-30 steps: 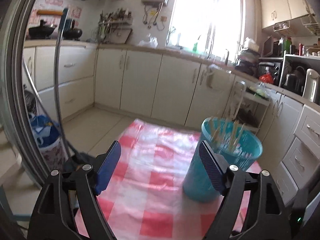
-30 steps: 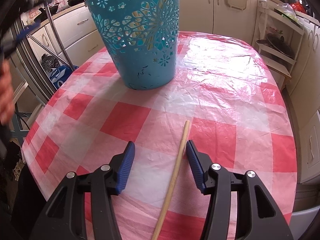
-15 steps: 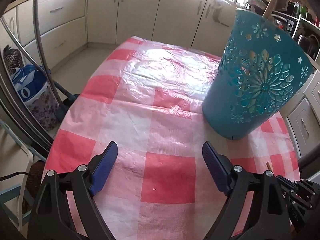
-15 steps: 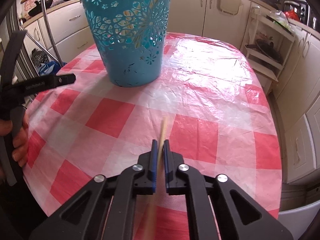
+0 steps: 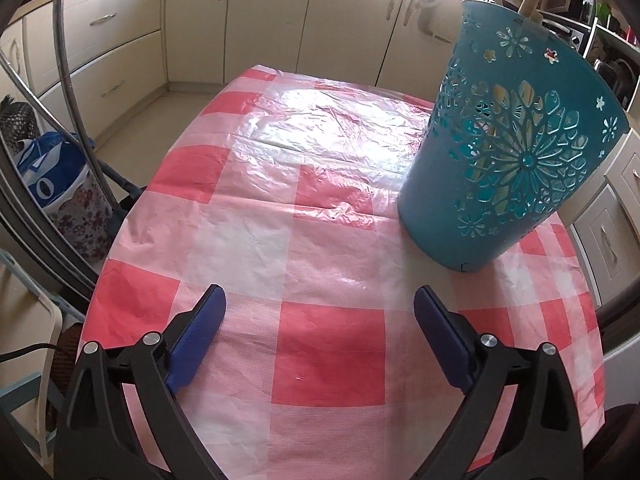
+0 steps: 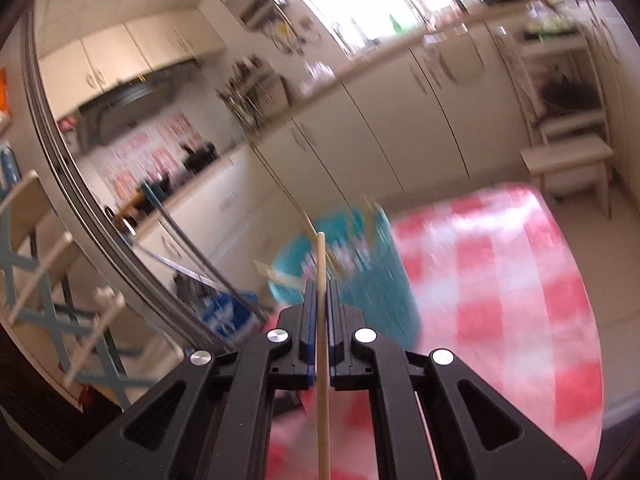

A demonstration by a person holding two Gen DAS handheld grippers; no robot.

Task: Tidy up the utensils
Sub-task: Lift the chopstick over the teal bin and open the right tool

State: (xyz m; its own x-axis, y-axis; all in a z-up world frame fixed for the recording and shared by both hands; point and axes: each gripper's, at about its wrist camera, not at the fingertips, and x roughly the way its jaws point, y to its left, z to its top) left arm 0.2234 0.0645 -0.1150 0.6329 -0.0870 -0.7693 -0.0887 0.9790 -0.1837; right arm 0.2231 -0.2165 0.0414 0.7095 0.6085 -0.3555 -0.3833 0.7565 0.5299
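A teal cut-out basket (image 5: 508, 152) stands on the red-and-white checked tablecloth (image 5: 304, 240), with wooden utensils showing above its rim. My left gripper (image 5: 320, 344) is open and empty, low over the cloth, left of and nearer than the basket. My right gripper (image 6: 319, 300) is shut on a thin wooden chopstick (image 6: 321, 360) and is raised above the table. The chopstick's tip points toward the basket (image 6: 360, 272), which looks blurred below and ahead.
Cream kitchen cabinets (image 5: 256, 16) line the far wall. A blue printed bag (image 5: 52, 184) sits on the floor left of the table. A small white shelf unit (image 6: 568, 160) stands beyond the table's far edge. A curved metal rail (image 5: 72, 80) runs at left.
My right gripper has lifted the chopstick off the cloth and swung up and toward the basket. My left gripper came slightly closer to the table, still open.
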